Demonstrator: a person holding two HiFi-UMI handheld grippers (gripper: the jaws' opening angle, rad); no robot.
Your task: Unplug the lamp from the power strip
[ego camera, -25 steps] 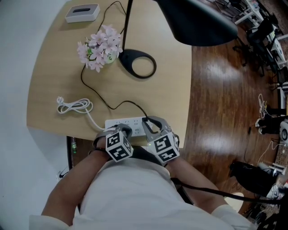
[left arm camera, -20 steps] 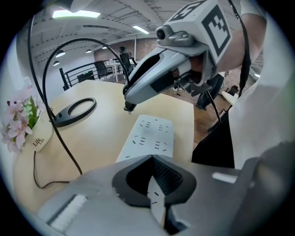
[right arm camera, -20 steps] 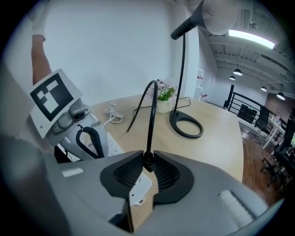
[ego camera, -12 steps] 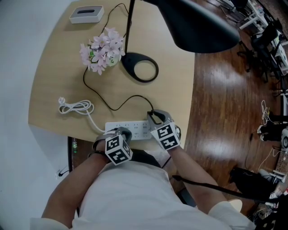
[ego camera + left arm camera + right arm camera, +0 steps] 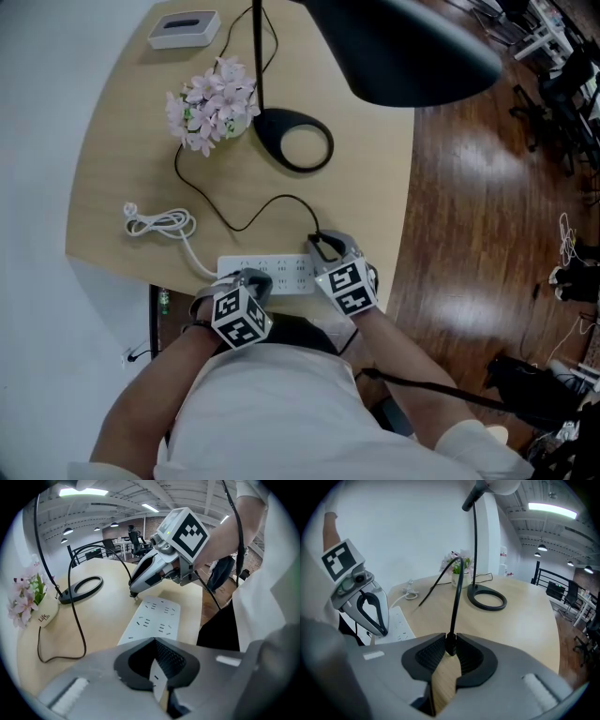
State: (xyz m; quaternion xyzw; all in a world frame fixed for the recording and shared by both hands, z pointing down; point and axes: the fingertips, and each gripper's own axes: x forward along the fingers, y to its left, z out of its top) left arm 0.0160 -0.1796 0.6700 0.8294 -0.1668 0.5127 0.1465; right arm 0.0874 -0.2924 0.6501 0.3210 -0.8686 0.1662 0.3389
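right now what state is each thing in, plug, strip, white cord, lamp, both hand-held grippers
strip: flat on the table, sockets in view empty
plug: out of the strip, held over the table
white cord: coiled, its end loose on the table
lamp: upright, lit or not can't tell
left hand-held gripper: shut, resting on the strip
right hand-held gripper: shut on the plug

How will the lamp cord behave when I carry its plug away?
Probably floppy and light: the cord lies in loose curves on the table, so it should trail behind the plug held in the right gripper. It looks thin and smooth, so it'll likely slide easily. There's visible slack, so the lamp base probably won't get tugged.
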